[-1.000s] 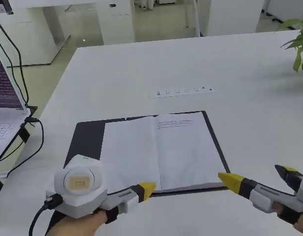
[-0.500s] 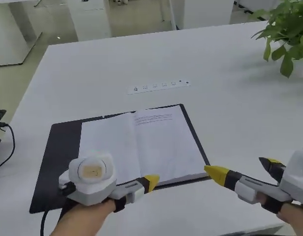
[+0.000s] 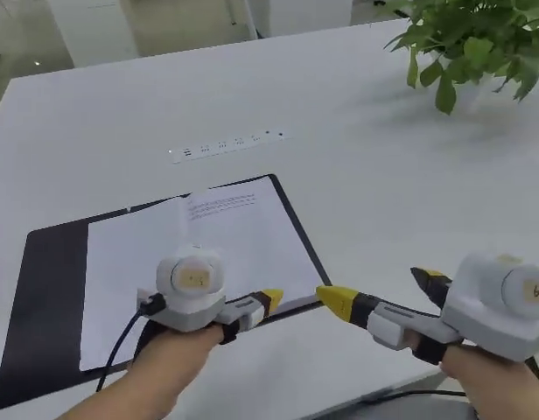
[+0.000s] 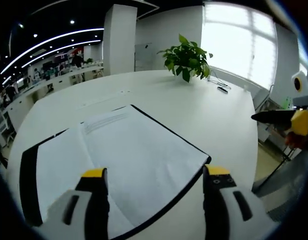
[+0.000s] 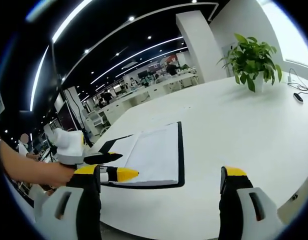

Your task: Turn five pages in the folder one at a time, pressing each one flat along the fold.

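In the head view, the open black folder with white paper pages (image 3: 191, 254) lies flat on the white table (image 3: 383, 157). Your left gripper (image 3: 268, 303) is at its near edge and your right gripper (image 3: 374, 289) is just beside it. In the left gripper view, your jaws stand apart. In the right gripper view, they stand wide apart.

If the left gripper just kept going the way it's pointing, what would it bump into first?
Probably the right-hand white page of the open black folder: the left gripper aims down at it, open. Height above it is unclear.
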